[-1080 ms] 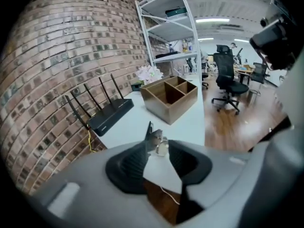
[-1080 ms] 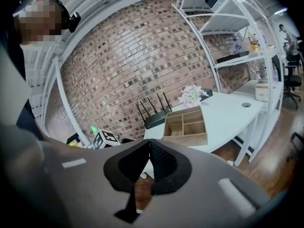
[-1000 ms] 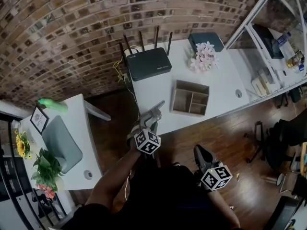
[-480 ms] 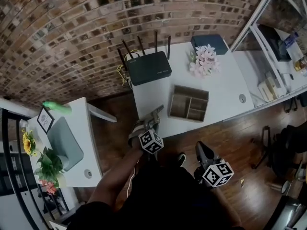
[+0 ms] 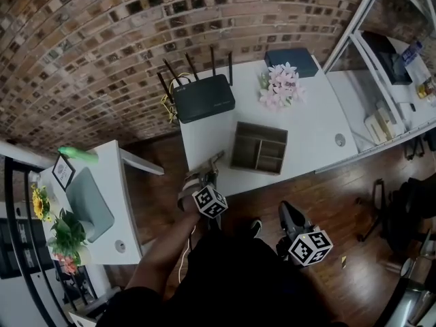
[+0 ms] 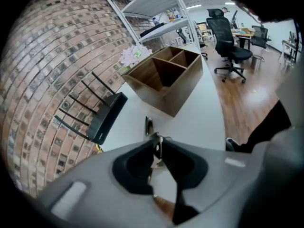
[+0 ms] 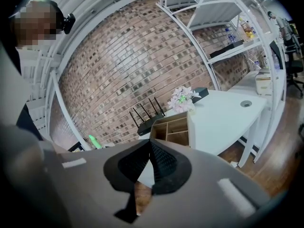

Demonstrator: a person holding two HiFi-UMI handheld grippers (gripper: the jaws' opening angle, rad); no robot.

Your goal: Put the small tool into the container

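- Head view: left gripper [image 5: 214,159] reaches down to the near edge of the white table [image 5: 310,125]. The small tool is too small to make out here. Wooden container [image 5: 259,125], with open compartments, sits on the table just beyond and to the right of the left gripper's tips. Black router [image 5: 203,97] and pink flowers [image 5: 278,87] sit further back by the brick wall. Right gripper [image 5: 286,208] hangs over the wood floor, well apart from the table.
- Left gripper view: left gripper [image 6: 157,141] jaws have just been closing and are now narrow, pinching the near end of the small tool [image 6: 148,126]. It is a slim metal piece lying on the table [image 6: 202,120], just short of the container [image 6: 178,87]. Router [image 6: 107,118] is to the left.
- Right gripper view: right gripper [image 7: 150,142] jaws are fully together with nothing between them. Container [image 7: 188,129], router [image 7: 148,118] and flowers [image 7: 183,99] are ahead on the table [image 7: 223,110].
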